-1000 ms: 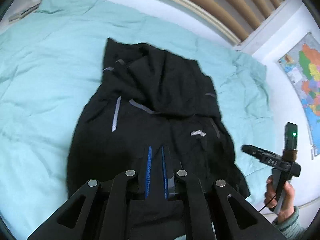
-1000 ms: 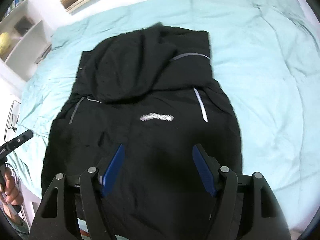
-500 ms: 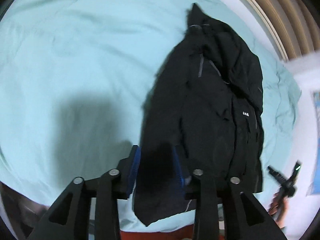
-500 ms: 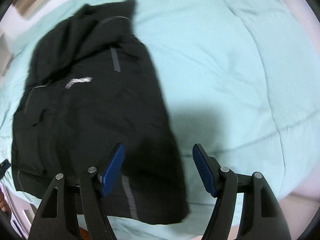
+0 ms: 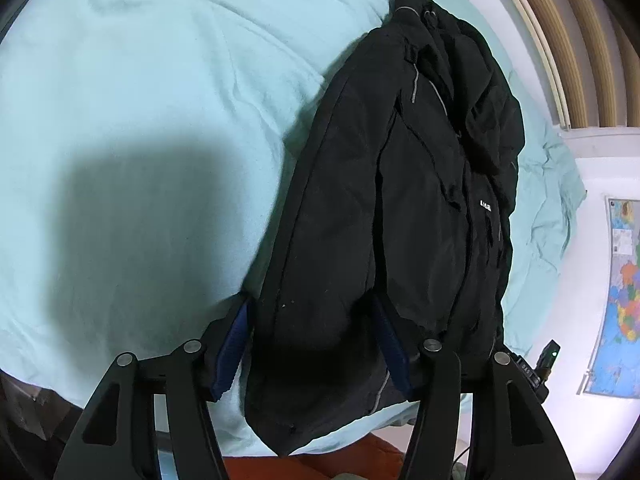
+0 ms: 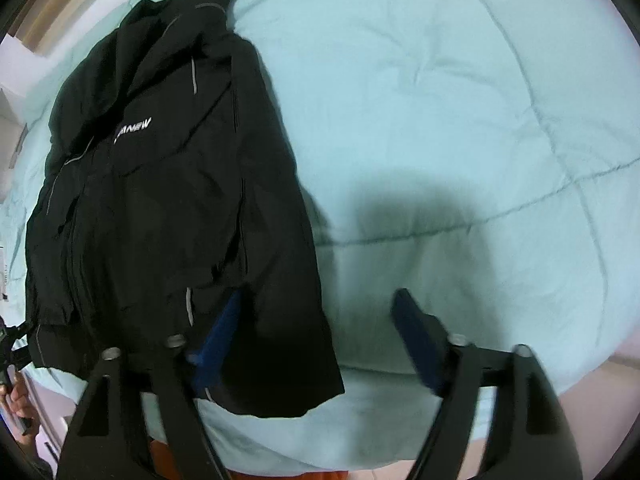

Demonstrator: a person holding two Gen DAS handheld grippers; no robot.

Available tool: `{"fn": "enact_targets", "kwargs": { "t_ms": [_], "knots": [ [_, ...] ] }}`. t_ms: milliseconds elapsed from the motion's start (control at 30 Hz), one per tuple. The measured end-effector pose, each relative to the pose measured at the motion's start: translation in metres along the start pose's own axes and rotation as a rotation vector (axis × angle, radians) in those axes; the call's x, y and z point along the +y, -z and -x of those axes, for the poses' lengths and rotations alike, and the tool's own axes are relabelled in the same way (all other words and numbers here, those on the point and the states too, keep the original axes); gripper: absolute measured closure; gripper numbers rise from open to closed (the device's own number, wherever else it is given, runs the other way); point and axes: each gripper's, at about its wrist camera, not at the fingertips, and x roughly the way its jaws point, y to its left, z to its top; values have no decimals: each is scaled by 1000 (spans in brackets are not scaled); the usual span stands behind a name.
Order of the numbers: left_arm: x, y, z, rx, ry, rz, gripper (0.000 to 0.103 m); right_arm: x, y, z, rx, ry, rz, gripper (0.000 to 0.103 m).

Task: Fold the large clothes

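Left tongs (image 5: 312, 344): jaws spread, just been opening, and the near left corner of the black jacket (image 5: 400, 208) lies between the blue pads (image 5: 232, 344). Pads seem clear of the cloth, though hem and pad are both dark here, so contact is hard to rule out.

Jacket lies lengthwise on the bed, on the teal duvet (image 5: 140, 80), hood end far, hem at the near edge of the mattress.

Risk, left side: the hem corner overhangs the bed edge. A closing bite taken too shallow would likely catch only the top layer, and the fold would drag lopsided.

Right tongs (image 6: 316, 336): jaws wide, just been opening further, nothing gripped. Left pad (image 6: 220, 332) sits over the jacket's near right corner; the other pad hangs over bare duvet.

Risk, right side: if the bite reaches into the soft, puffy duvet, bedding could be pinched up along with the jacket.

Surroundings: slatted headboard (image 5: 568, 40) at the far end, wall map (image 5: 620, 292) beside the bed. Neither obstructs. The bunched hood (image 6: 192, 12) may keep the fold from lying flat.
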Motion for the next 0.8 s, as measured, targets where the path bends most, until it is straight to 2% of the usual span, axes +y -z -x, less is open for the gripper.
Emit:
{"fn": "enact_targets", "kwargs": {
  "t_ms": [167, 267, 400, 567, 600, 633, 667, 700, 733, 767, 800],
  "knots": [
    [3, 7, 1, 39, -17, -10, 41, 3, 9, -13, 46, -61, 14, 16],
    [0, 14, 1, 56, -13, -45, 41, 16, 12, -7, 60, -147, 70, 16],
    [-4, 13, -9, 69, -22, -53, 37, 33, 15, -17, 90, -102, 162, 16],
    [-11, 9, -18, 42, -54, -68, 36, 24, 10, -37, 133, -133, 111, 16],
    [-15, 10, -17, 30, -67, -88, 39, 22, 9, -37, 132, -141, 100, 16],
    [-21, 12, -15, 15, -82, -113, 49, 22, 8, -35, 124, -148, 96, 17],
    [-26, 14, -12, 0, -93, -139, 62, 23, 7, -31, 115, -153, 97, 27],
    [-30, 15, -7, -14, -98, -160, 68, 24, 7, -25, 99, -145, 106, 36],
    [-33, 15, -2, -27, -92, -176, 82, 25, 7, -19, 87, -141, 111, 53],
    [-39, 16, 5, -43, -54, -191, 92, 25, 6, -11, 68, -154, 113, 69],
    [-44, 16, 10, -55, -40, -195, 92, 25, 3, -4, 52, -166, 116, 75]
  ]
}}
